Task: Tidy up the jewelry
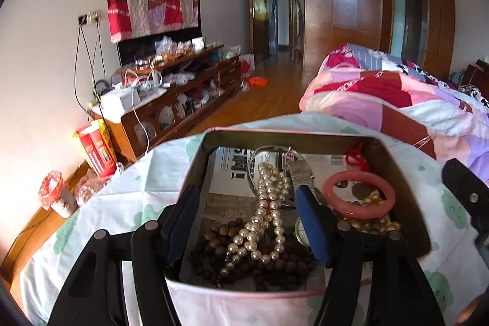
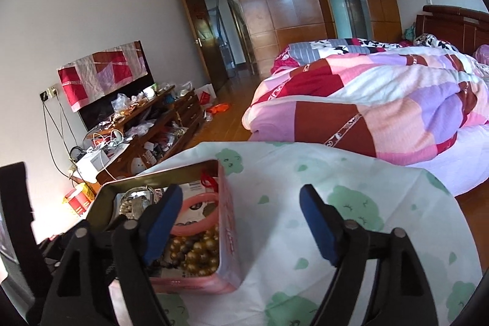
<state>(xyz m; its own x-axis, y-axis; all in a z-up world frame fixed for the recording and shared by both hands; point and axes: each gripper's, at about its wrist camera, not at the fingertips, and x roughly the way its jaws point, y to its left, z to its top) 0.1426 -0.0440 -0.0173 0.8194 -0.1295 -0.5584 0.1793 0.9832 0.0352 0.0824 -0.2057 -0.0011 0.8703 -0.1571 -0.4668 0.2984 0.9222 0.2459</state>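
A pink tin box stands open on a white cloth with green prints. Inside lie a pearl necklace, dark wooden beads, a pink bangle, gold beads, a silver watch band and a red cord. My left gripper is open above the box, the pearls lying untouched between its blue pads. In the right wrist view my right gripper is open and holds nothing. Its left finger is over the bangle and gold beads, its right finger over the cloth beside the box wall.
A bed with a patchwork quilt lies to the right, just behind the clothed table. A cluttered wooden TV cabinet lines the left wall, with a red and yellow carton and a small bin on the floor. Newspaper lines the box.
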